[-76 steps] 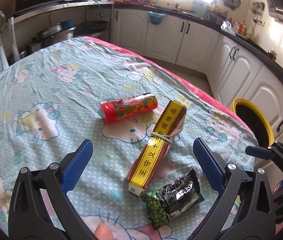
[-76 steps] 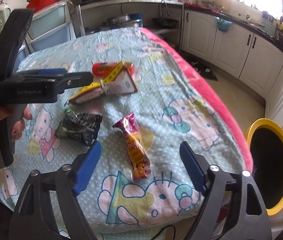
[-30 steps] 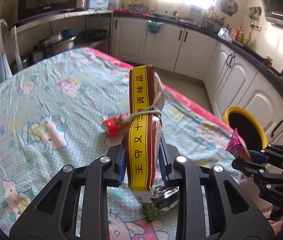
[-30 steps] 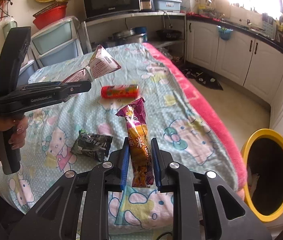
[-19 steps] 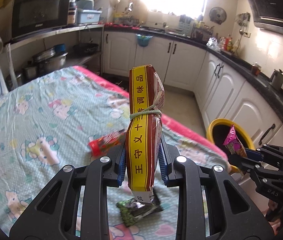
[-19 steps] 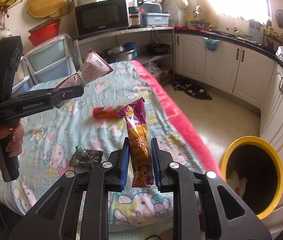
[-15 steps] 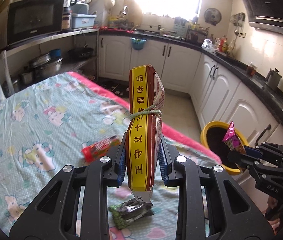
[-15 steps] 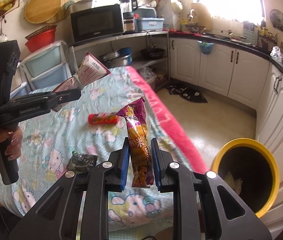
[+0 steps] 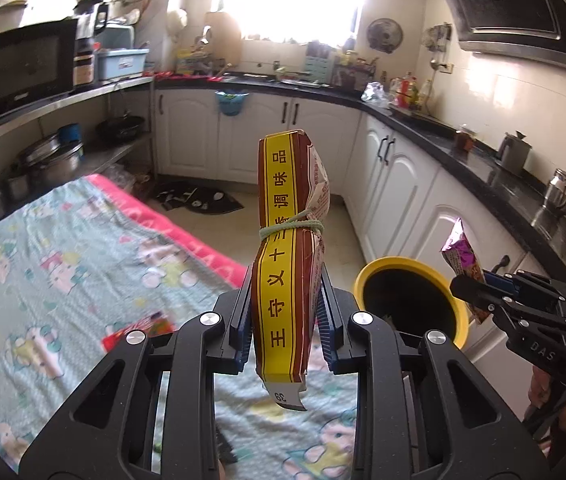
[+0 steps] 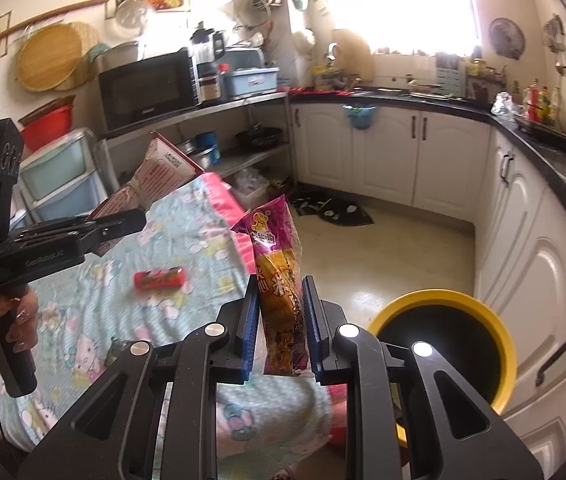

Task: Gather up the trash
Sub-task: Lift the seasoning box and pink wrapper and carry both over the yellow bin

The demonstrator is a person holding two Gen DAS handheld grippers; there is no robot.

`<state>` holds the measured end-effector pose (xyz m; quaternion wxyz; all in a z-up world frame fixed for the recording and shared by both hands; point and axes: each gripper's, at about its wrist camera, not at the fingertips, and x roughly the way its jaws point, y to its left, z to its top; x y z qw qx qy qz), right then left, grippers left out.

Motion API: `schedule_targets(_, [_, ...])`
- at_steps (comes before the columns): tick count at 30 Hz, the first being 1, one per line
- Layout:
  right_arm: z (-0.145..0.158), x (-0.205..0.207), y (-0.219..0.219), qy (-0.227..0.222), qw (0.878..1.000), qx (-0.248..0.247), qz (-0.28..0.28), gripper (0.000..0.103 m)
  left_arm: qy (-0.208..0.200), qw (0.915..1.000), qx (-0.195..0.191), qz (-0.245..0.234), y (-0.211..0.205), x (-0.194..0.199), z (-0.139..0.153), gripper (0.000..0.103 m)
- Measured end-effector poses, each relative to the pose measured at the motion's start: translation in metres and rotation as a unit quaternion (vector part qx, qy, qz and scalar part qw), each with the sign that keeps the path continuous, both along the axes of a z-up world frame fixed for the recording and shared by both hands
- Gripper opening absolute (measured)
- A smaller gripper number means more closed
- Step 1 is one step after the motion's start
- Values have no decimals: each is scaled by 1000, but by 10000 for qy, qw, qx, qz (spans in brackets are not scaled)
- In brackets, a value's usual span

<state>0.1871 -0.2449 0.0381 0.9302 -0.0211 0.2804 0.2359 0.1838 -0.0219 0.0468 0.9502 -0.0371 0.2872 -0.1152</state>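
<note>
Left gripper [image 9: 285,320] is clamping a tall brown-and-yellow seasoning packet [image 9: 289,256], which is standing upright between the blue pads at frame centre. Right gripper [image 10: 281,320] is pinching a pink-and-orange snack wrapper [image 10: 279,280], which is rising upright from its fingers at centre frame. Yellow-rimmed trash bin [image 10: 501,344] is sitting on the floor at lower right of both views; a red tube [image 10: 159,278] is lying on the patterned tablecloth [image 10: 91,304] at left.

Table under a pale green cartoon-cat cloth [image 10: 95,312] with pink edge.
A red cylindrical candy tube [image 10: 159,278] lies on its side on it; a dark crumpled wrapper [image 10: 117,349] rests nearer the front edge.
</note>
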Motion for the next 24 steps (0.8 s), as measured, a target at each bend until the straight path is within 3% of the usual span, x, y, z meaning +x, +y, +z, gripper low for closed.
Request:
schedule_targets(11, [10,6,-46,-169,9980,176,-583,20,-67,9984,60,-554,-53,19,9,21])
schedule_targets(24, [-5,23,-107,-102,9887,200,-1483,20,174,9920,92,-1244,-124,53,-14,21])
